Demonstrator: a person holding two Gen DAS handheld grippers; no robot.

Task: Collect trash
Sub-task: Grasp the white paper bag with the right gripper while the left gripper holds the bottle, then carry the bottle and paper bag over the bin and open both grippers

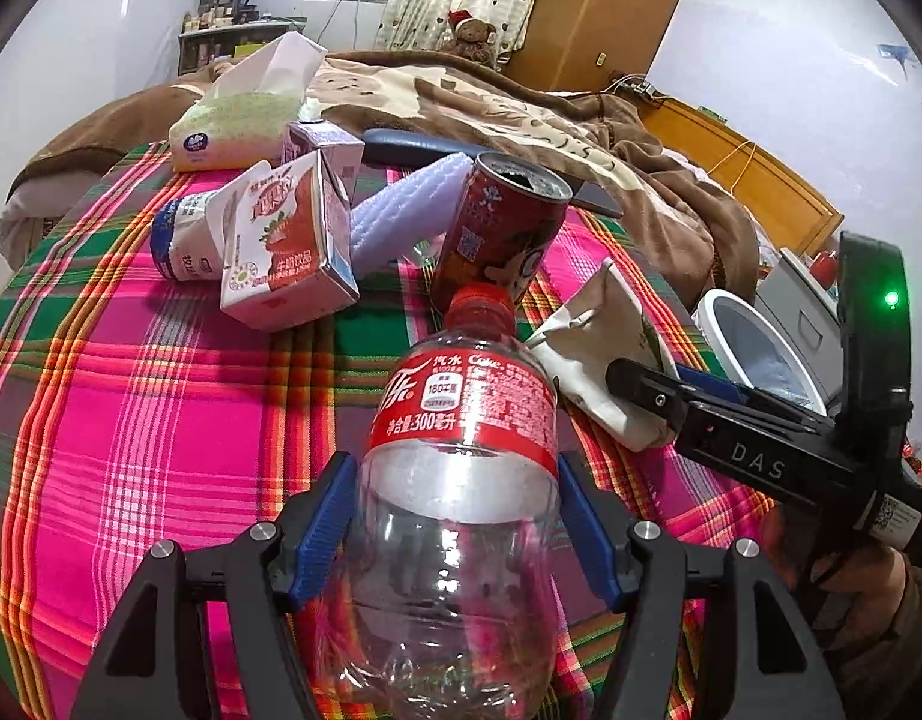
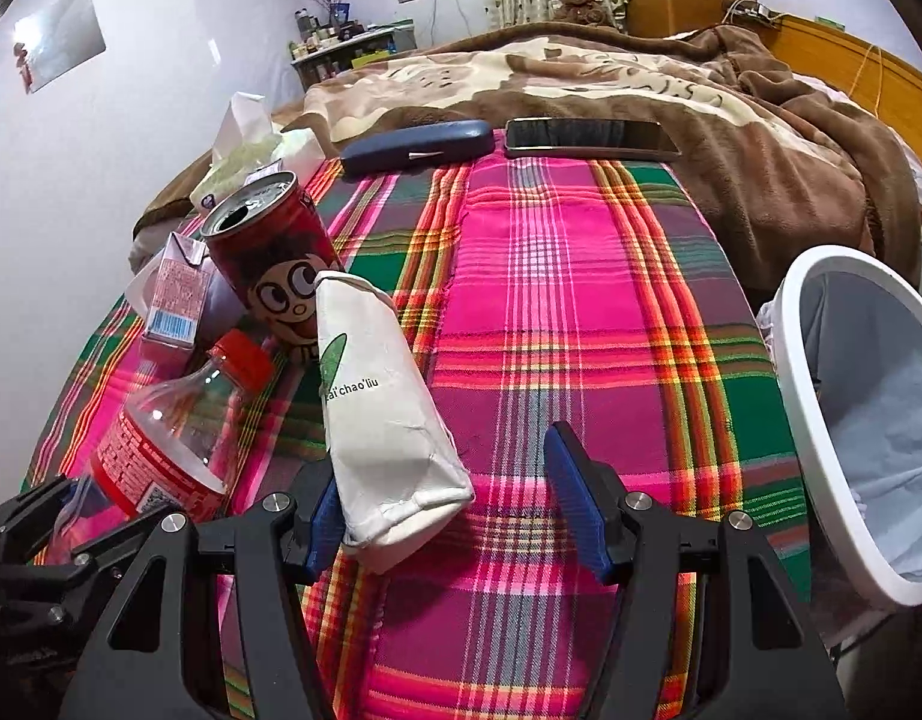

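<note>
In the left wrist view, the left claw (image 1: 455, 531) is clamping its blue pads (image 1: 323, 528) against both sides of a clear plastic cola bottle (image 1: 455, 480), which is lying with its red cap pointing away toward a red drink can (image 1: 497, 228) standing upright on the plaid cloth (image 1: 161, 408). A strawberry milk carton (image 1: 287, 246) is sitting left of the can, with a tissue pack (image 1: 245, 114) farther back. To the right, the right claw (image 1: 641, 384) is reaching against a crumpled white paper carton (image 1: 599, 354), and the white trash bin (image 1: 755, 348) is standing just beyond the cloth's edge. In the right wrist view, the right claw (image 2: 455, 516) is standing wide apart, its left pad touching the base of the white paper carton (image 2: 383, 414) while the right pad is clear of it. The bottle (image 2: 167, 432) and the left claw (image 2: 65, 516) are showing at lower left, the can (image 2: 275, 258) behind them. A phone (image 2: 590, 138) and a dark glasses case (image 2: 419, 146) are lying at the cloth's far end, and the trash bin (image 2: 809, 420) is sitting at right, lined with a bag.
</note>
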